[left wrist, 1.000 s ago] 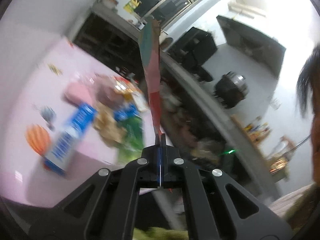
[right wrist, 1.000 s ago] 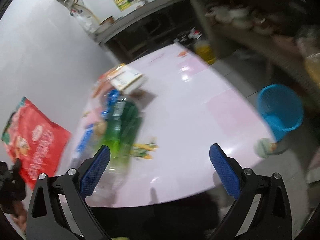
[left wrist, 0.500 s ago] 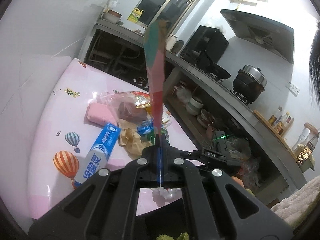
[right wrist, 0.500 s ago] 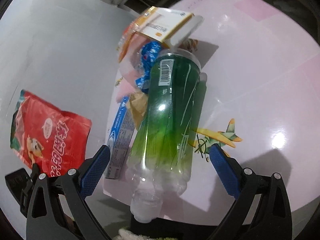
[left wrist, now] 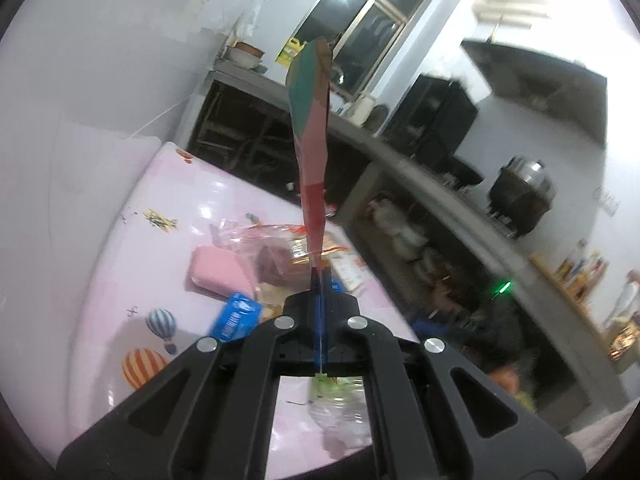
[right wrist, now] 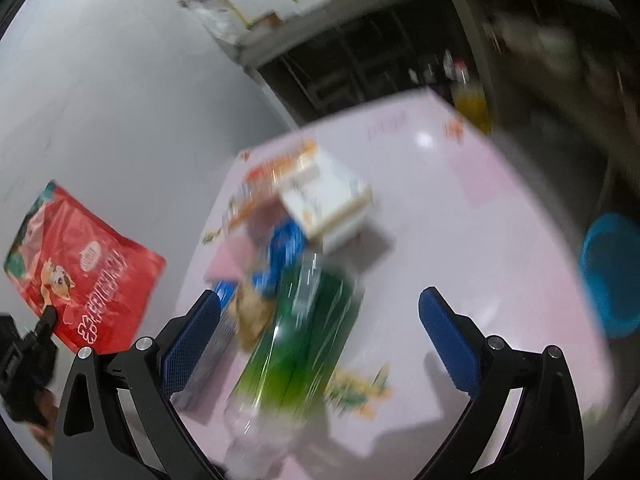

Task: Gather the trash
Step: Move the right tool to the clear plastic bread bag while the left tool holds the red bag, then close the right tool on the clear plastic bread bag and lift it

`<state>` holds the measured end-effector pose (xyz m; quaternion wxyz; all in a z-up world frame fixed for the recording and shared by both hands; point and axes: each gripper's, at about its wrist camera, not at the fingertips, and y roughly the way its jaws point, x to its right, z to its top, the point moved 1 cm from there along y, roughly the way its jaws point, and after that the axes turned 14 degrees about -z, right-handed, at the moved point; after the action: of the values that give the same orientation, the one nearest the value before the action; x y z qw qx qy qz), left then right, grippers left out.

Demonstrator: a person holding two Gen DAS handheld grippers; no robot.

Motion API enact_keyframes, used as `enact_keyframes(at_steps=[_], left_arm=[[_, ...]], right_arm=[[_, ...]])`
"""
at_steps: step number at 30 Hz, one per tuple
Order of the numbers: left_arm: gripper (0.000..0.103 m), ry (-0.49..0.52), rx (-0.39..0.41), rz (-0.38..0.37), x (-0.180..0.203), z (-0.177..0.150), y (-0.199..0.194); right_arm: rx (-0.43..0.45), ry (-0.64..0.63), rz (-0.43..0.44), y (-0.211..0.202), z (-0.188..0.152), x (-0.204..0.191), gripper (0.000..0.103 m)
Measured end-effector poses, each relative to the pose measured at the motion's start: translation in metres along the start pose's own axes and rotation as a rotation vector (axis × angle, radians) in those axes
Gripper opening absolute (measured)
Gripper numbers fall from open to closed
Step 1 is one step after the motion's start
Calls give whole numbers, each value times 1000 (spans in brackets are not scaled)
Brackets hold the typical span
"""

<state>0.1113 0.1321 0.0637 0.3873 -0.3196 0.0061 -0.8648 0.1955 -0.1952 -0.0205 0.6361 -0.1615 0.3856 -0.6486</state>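
1 red bag [right wrist: 86, 268], 1 green bottle [right wrist: 304, 332], 1 blue bin [right wrist: 614, 276]

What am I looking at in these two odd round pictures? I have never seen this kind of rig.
A person holds a two-finger gripper in each hand, each with a fisheye camera looking along its fingers. In the left view the left gripper is shut on a red snack bag, seen edge-on; the right view shows the same bag flat. The right gripper is open and empty above a pink table, where a green plastic bottle, a white carton, a pink pack and wrappers lie. A blue bin stands beside the table.
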Motion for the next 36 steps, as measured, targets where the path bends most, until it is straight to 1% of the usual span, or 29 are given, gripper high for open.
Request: enact_keyframes(at_steps=[1,2,3,4,5,9,10,11,12,13,15,16,17,19,20,23,28,32,36], left_arm=[[0,13,-14,22,1,1,5],[0,25,-29,50,1,1,12],[0,29,-40,65,1,2,16],[0,29,-50,71,0,1,20],[0,25,-60,71,-1,1,24],[0,12,-79,68,-9,-1,34],[0,9,-83,66,-11,-1,35],[0,7,-87,61,-14,-2,37],[0,5,-91,58,-15,-2,38],[0,3,-95,55,-17,-2,40],[0,-3,-102,46,-21,-3,43],[0,-7,-107,43,-23,-3,45],[0,-8,-109,41,-23,-4,46],[0,-10,-116,39,-25,-5,49],[0,-11,-120,37,-26,-5,51],[0,-13,-129,31,-28,-7,55],[0,-14,-136,25,-31,-8,59],[0,-28,-136,15,-34,-9,60],[0,-30,-136,12,-35,-10,61]], right_arm=[[35,-61,-12,-2,11,-6,97],[74,-151,-28,-3,24,-18,97],[96,-209,-45,-1,34,-26,97],[97,-241,-39,3,45,-32,97],[84,-247,-16,8,55,-36,97],[4,-185,94,40,101,-31,97],[-22,-157,116,45,110,-29,97],[-71,-127,163,59,123,-26,97],[-100,-104,188,70,132,-27,97],[-131,-74,197,84,143,-24,97],[-168,-80,201,107,155,-31,96],[-202,-81,189,121,162,-32,94],[-232,-78,184,128,165,-32,93],[-295,-83,192,148,171,-40,86],[-326,-88,180,157,173,-42,86],[-372,-118,169,167,174,-47,80],[-393,-189,145,168,173,-55,70],[-407,-249,138,164,170,-64,66],[-420,-292,123,164,167,-71,57]])
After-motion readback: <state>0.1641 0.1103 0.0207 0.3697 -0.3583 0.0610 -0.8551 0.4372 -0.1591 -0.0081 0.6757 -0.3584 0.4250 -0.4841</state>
